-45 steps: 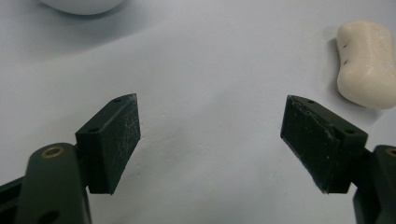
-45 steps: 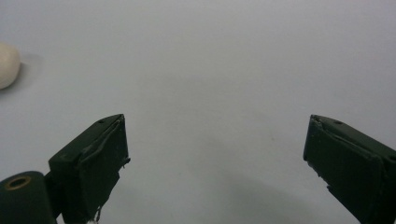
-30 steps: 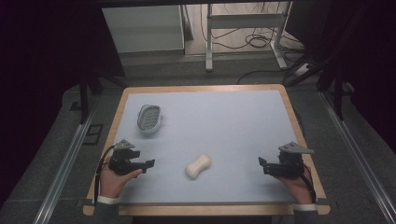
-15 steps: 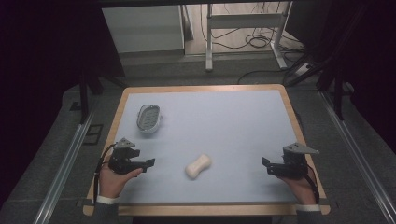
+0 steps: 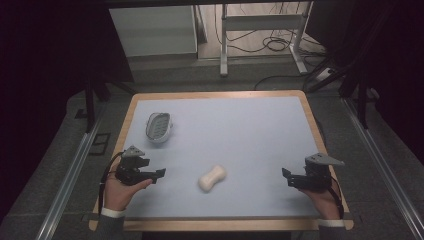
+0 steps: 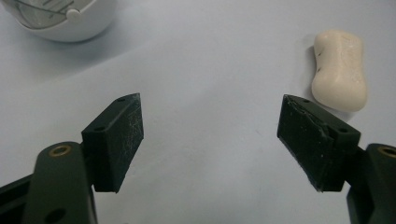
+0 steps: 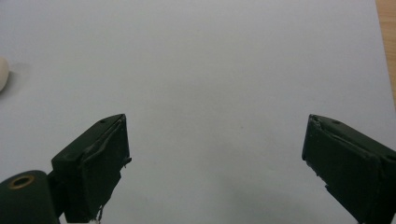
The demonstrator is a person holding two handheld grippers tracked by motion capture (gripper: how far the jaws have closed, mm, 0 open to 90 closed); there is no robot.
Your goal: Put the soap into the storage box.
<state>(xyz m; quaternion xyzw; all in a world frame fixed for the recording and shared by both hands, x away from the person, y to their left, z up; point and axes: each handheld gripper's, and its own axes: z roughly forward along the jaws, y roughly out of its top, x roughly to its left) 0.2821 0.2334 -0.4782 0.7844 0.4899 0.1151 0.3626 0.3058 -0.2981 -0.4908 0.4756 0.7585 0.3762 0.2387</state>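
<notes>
Dim room, dark at the sides; the tabletop (image 5: 250,130) is evenly lit from above, shadows soft, gripper views slightly blurred.

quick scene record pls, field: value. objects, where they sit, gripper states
surface: pale blue mat on a wood-edged table
soap bar: cream, waisted shape, lying flat near the front centre, untouched
soap dish: white, oval, back left, nothing visible in it
left gripper: open, holding nothing, to the left of the soap bar
right gripper: open, holding nothing, near the right edge
contact: neither gripper touches the soap bar or the soap dish
</notes>
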